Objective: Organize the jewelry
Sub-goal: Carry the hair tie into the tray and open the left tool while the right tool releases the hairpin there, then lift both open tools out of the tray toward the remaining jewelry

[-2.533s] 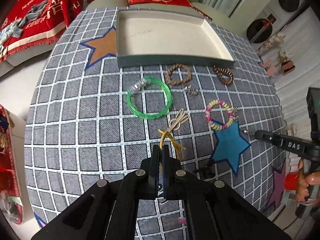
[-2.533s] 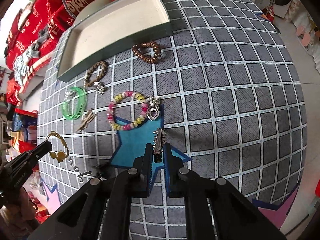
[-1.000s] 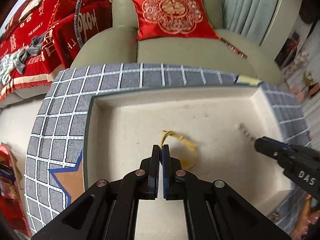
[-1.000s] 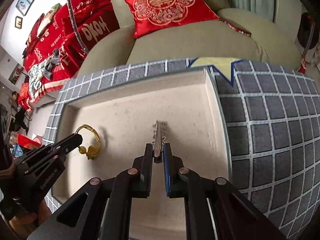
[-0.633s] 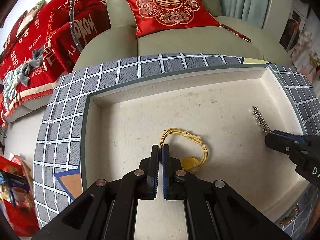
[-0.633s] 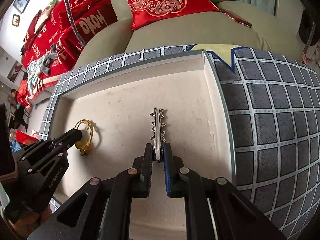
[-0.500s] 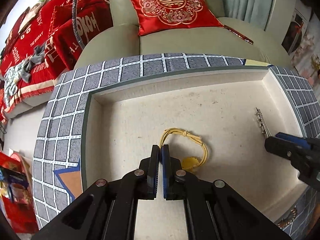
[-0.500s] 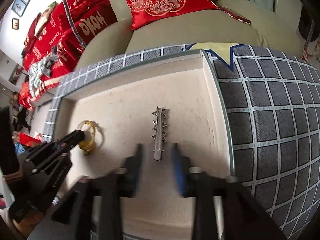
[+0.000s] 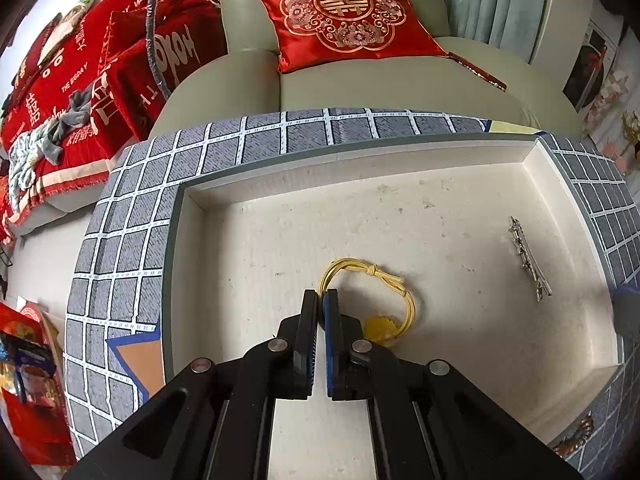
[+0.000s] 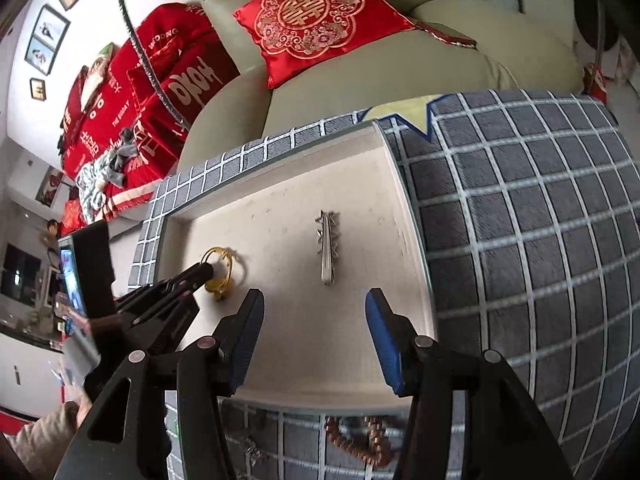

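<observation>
A shallow cream tray (image 9: 188,216) (image 10: 412,240) lies on the grey checked table. My left gripper (image 9: 321,300) is shut on a yellow cord bracelet (image 9: 372,276) that rests on the tray floor; it also shows in the right wrist view (image 10: 220,268), at the left gripper's tips (image 10: 206,270). A silver star hair clip (image 9: 528,260) (image 10: 327,248) lies loose on the tray floor at the right. My right gripper (image 10: 314,304) is open and empty, pulled back just behind the clip.
A brown bead bracelet (image 10: 360,440) (image 9: 576,438) lies on the tablecloth (image 10: 520,240) in front of the tray. A sofa with a red cushion (image 9: 348,12) stands behind the table. Red blankets lie at the left.
Both grippers carried their pieces from the table into the tray. My right gripper has opened, let go of the hair clip and drawn back. The left gripper stays shut on the yellow bracelet.
</observation>
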Motion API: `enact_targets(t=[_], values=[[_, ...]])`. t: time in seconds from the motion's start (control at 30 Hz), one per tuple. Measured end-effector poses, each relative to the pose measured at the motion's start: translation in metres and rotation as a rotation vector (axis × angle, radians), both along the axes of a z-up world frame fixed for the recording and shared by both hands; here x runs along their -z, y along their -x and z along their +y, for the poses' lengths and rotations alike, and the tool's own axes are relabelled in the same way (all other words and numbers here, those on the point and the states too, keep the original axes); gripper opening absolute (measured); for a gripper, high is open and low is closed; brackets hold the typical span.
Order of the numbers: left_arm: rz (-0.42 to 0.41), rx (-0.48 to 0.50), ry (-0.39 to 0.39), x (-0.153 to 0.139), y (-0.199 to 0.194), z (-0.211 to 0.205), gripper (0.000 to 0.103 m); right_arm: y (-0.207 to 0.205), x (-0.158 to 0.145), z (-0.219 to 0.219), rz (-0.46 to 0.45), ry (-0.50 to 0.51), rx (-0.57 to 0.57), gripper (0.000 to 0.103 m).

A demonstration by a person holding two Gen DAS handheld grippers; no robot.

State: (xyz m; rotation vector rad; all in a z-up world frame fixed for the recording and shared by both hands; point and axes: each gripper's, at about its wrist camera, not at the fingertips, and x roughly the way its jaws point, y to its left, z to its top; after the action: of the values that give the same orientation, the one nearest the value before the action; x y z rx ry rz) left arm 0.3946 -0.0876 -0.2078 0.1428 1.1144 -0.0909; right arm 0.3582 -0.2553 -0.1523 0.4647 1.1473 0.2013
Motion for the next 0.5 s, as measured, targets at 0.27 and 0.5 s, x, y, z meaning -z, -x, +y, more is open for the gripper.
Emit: enact_targets(t=[0.27, 0.5], values=[[-0.067, -0.005, 0.006, -0.014, 0.004, 0.000, 0.103, 0.020, -0.011, -0.005, -0.008, -0.027, 0.018, 0.079], [-0.116, 0.028, -0.003, -0.026, 0.015, -0.001, 0.103, 0.039, -0.020, -0.008, -0.040, -0.026, 0.059, 0.100]])
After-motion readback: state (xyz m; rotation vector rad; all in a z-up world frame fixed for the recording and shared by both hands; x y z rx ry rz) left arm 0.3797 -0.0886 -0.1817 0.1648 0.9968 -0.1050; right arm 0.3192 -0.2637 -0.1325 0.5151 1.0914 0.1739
